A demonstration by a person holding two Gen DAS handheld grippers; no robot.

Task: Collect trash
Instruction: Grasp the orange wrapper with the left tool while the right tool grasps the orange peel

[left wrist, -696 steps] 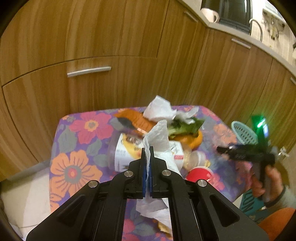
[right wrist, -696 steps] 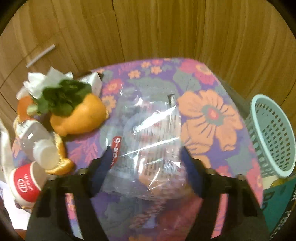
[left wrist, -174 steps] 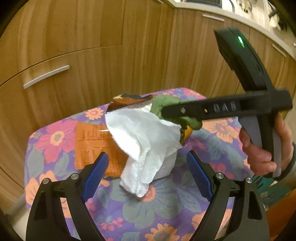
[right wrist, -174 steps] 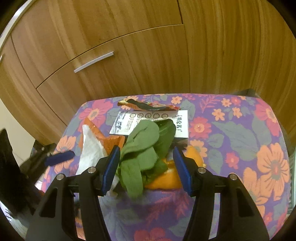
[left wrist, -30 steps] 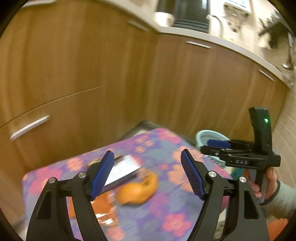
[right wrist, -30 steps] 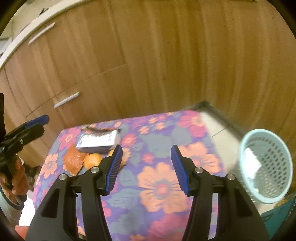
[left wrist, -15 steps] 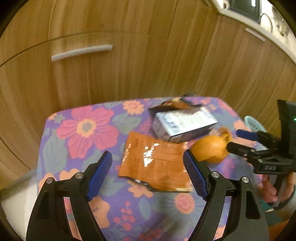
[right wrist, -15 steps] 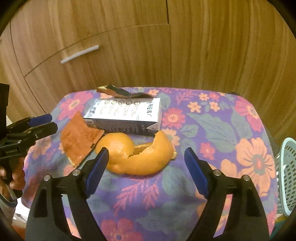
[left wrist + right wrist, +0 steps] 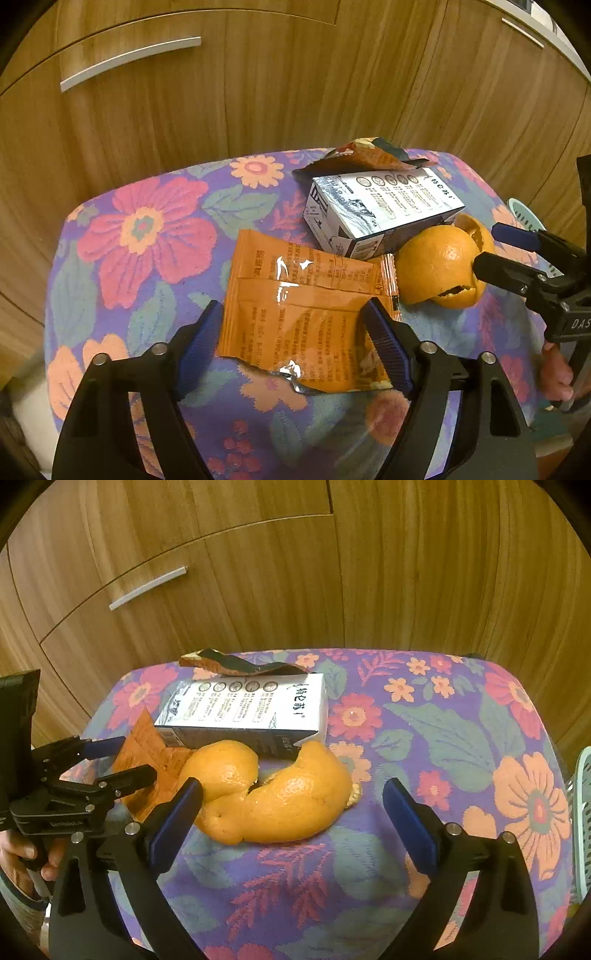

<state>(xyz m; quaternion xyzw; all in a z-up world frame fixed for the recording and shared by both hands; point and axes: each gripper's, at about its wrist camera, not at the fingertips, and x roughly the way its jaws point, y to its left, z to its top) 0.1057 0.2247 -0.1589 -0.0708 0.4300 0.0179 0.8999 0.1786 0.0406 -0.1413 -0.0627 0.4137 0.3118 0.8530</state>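
Observation:
An orange foil wrapper [image 9: 310,314] lies flat on the flowered tablecloth [image 9: 147,236]; my left gripper [image 9: 291,343] is open, its blue pads either side of the wrapper's near end. A large orange peel [image 9: 273,794] lies in front of my open right gripper [image 9: 291,812], between its pads. The peel also shows in the left wrist view [image 9: 439,273]. A white carton [image 9: 247,709] lies on its side behind the peel, with a torn dark wrapper [image 9: 236,664] behind it. The left gripper also shows in the right wrist view [image 9: 118,760], and the right gripper in the left wrist view [image 9: 495,247].
A pale teal perforated basket [image 9: 583,812] stands off the table's right edge. Wooden cabinet doors with a metal handle [image 9: 147,587] rise close behind the table.
Both grippers have moved lower and closer to the table. The left one now straddles the orange wrapper, the right one the peel.

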